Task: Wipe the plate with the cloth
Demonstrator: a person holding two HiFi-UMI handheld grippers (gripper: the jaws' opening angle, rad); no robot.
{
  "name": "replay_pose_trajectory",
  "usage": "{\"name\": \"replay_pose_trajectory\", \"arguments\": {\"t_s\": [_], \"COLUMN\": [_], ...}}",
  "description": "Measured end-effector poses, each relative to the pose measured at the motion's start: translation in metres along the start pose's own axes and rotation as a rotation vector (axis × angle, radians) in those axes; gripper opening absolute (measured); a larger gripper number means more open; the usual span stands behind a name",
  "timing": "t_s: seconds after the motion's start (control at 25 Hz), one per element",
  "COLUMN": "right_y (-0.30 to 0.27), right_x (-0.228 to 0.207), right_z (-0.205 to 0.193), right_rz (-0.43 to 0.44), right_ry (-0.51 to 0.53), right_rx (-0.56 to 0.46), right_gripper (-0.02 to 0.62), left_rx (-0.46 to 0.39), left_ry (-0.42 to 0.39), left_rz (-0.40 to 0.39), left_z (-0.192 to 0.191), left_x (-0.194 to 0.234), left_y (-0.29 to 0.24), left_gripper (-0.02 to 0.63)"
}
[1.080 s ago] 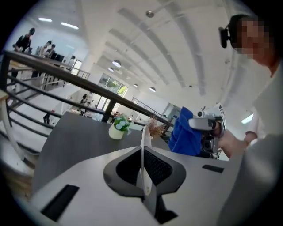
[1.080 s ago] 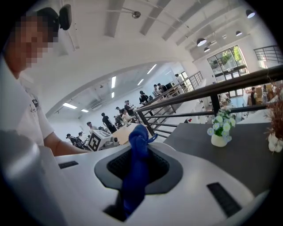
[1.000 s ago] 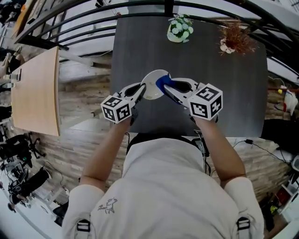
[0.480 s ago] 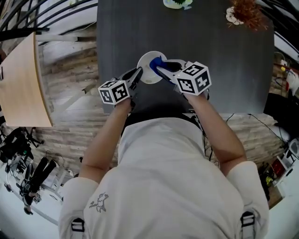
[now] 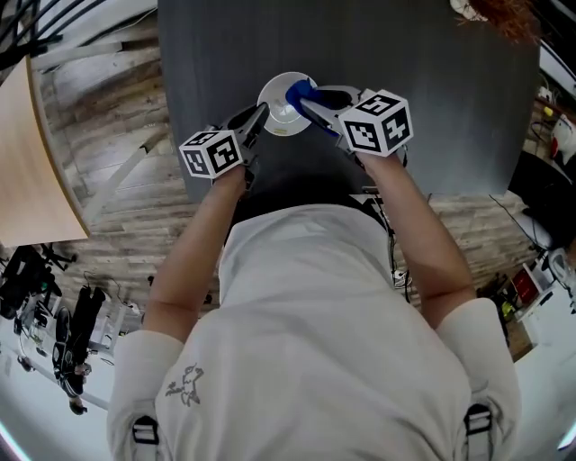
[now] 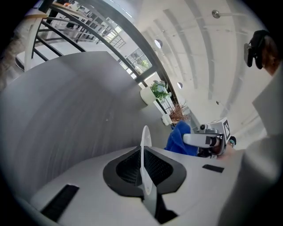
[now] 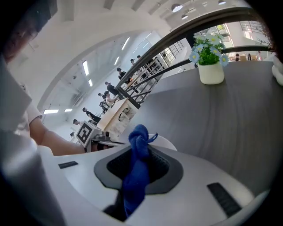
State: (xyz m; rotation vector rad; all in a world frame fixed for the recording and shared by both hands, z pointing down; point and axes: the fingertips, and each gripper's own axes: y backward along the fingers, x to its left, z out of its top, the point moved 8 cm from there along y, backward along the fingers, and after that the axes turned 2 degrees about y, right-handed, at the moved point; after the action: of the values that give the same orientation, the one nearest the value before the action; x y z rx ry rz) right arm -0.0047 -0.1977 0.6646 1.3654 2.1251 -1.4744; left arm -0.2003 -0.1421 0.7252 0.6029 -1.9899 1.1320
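Observation:
A white plate (image 5: 281, 110) hangs over the near part of the dark grey table (image 5: 432, 99). My left gripper (image 5: 255, 119) is shut on its left rim; in the left gripper view the plate (image 6: 144, 170) shows edge-on between the jaws. My right gripper (image 5: 306, 108) is shut on a blue cloth (image 5: 297, 94) that lies against the plate's right side. In the right gripper view the cloth (image 7: 137, 170) sticks up from the jaws, with the plate's rim (image 7: 164, 142) just behind it. The left gripper view also catches the cloth (image 6: 181, 139) beside the right gripper.
A white pot of flowers (image 7: 208, 62) stands far back on the table, with a dried brown bunch (image 5: 504, 16) at the far right corner. A light wooden table (image 5: 27, 162) sits to the left over a wood floor. My torso fills the lower head view.
Both grippers have sunk toward the table with the plate and cloth still held. The head view has tipped, so the flowers have slid out at the top.

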Motion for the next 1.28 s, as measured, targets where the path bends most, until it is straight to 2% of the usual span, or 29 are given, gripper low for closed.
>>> {"name": "replay_pose_trajectory", "arguments": {"t_s": [0.08,0.16,0.36,0.64,0.84,1.0,1.16,1.28], "right_y": [-0.003,-0.007,-0.009,-0.009,-0.005,0.001,0.013,0.026], "right_x": [-0.001,-0.002,-0.005,-0.009,-0.006,-0.003,0.001,0.011], "right_z": [0.0,0.001,0.0,-0.004,-0.007,-0.008,-0.008,-0.011], "right_rz": [0.002,0.0,0.006,0.0,-0.007,-0.018,-0.026,-0.043], "right_ry": [-0.007,-0.009,-0.016,-0.017,-0.006,0.018,0.043,0.101], "right_rx": [0.001,0.002,0.01,0.012,0.002,-0.009,-0.038,-0.057], "right_gripper": [0.067,0.067,0.067,0.066,0.067,0.066,0.066,0.067], "left_rx": [-0.002,0.007,0.054,0.115,0.142,0.147,0.088,0.031], "left_ry": [0.009,-0.015,-0.127,-0.29,-0.451,-0.674,-0.63,-0.616], "left_rz": [0.013,0.042,0.078,0.23,0.373,0.471,0.47,0.447], "left_z": [0.002,0.006,0.012,0.015,0.018,0.024,0.03,0.028], "left_x": [0.006,0.01,0.006,0.003,-0.002,-0.006,-0.013,-0.032], "left_y": [-0.002,-0.005,-0.016,-0.023,-0.025,-0.03,-0.027,-0.017], "left_gripper": [0.02,0.021,0.023,0.055,0.075,0.13,0.133,0.133]}}
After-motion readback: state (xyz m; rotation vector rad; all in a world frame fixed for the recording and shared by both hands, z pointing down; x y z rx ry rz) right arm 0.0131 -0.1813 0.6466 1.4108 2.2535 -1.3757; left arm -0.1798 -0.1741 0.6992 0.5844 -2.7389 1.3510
